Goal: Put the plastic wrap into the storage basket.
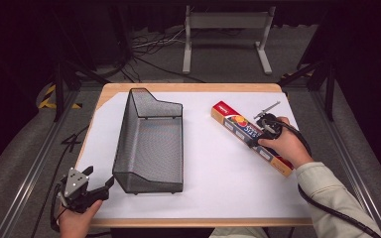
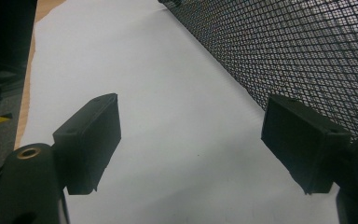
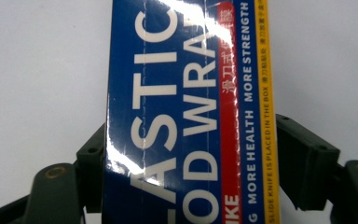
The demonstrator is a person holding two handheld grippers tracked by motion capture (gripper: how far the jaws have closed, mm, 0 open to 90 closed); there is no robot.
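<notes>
left gripper (image 1: 110, 182) jaws open; right gripper (image 1: 254, 142) jaws hug wrap box (image 3: 186, 112), ends cut off.

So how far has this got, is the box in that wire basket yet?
Not yet. The mesh basket holds nothing so far. In hand: the right tongs straddle the plastic wrap box, which lies flat on the white sheet, jaws at its sides. Probably left: lifting it and placing it, likely in the basket. The left tongs wait open beside the basket.

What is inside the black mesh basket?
Nothing: through the open top of the mesh basket, its mesh floor shows bare. The plastic wrap box lies outside it on the white sheet, between the right gripper's jaws.
</notes>
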